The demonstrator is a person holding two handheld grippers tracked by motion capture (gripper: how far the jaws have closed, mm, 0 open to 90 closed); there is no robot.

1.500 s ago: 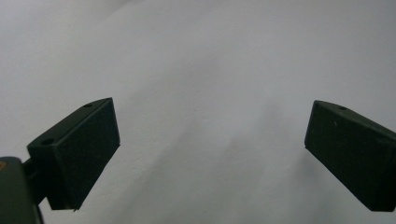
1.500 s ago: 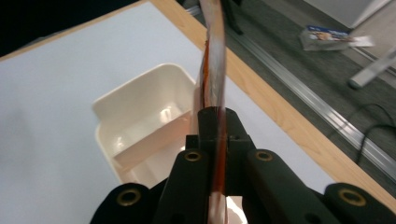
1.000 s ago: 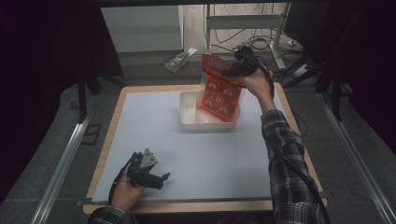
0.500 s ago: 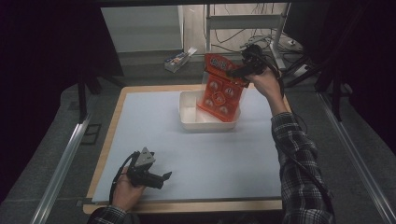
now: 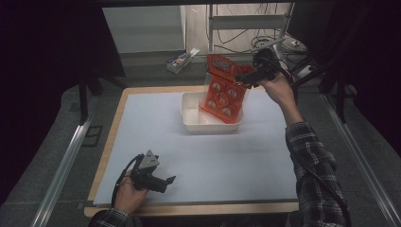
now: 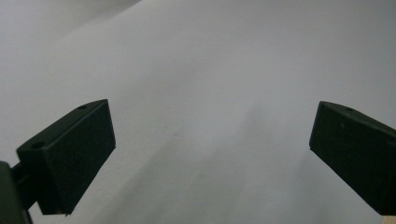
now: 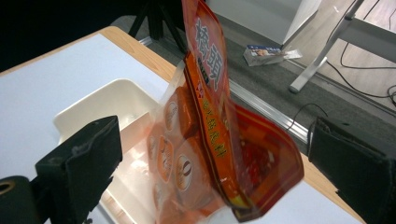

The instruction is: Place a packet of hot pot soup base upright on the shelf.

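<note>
Left tongs (image 5: 169, 180) wide open, empty, resting low on the counter (image 5: 142, 123) at its near edge. Right tongs (image 5: 242, 77) raised at the far side, jaws spread wide, red snack bag (image 5: 223, 92) standing between them, its lower end in the white tub (image 5: 194, 120) below.

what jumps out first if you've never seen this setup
The bright orange-red snack bag catches the eye first: it stands tilted with its lower end in the white tub at the far side of the pale table. The right gripper sits at the bag's upper edge, its jaws spread wide on either side. Near the front edge, the left gripper rests open on the tabletop.
</note>
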